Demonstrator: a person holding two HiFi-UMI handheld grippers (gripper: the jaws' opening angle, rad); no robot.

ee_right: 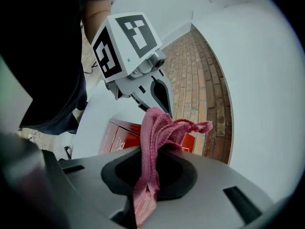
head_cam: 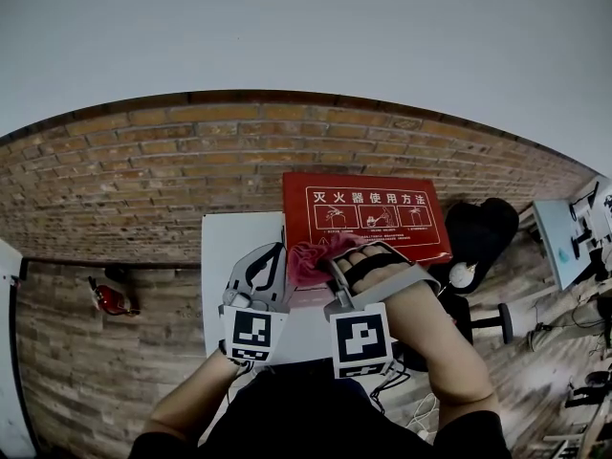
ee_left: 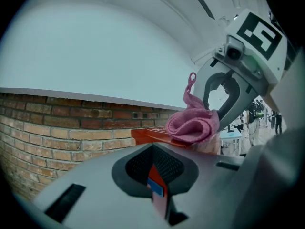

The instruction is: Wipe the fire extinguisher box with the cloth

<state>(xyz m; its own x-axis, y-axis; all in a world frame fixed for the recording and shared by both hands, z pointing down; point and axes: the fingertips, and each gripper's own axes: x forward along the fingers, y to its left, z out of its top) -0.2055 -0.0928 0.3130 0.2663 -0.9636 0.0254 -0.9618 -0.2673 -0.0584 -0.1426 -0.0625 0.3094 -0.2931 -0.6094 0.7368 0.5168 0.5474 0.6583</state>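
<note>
Both grippers are hovering over the white tabletop, side by side, close in front of the person's body. The red fire extinguisher box is lying flat at the far right of that tabletop, pushed up against the brick wall, its white-printed instruction panel facing up.

The right gripper is doing the work. Its jaws are clamping down on the pink cloth, and its own view is showing a strip of the fabric running straight down into the pinch, with the rest bunching up beyond the tips and one thin twisted tail sticking out to the side. The gripper is angling downward toward the near left corner of the box. From the left gripper view the folded wad is sitting right on the box's red top edge, and it looks to be touching the surface there, though the angle is making the contact hard to confirm.

The left gripper is idling just beside the right one, pointing level toward the wall. Its jaws are pressed together with nothing between them; only the red and blue pad is showing in the seam. It is hanging above bare tabletop, left of the box and clear of it.

The person's right forearm is reaching in from below.
</note>
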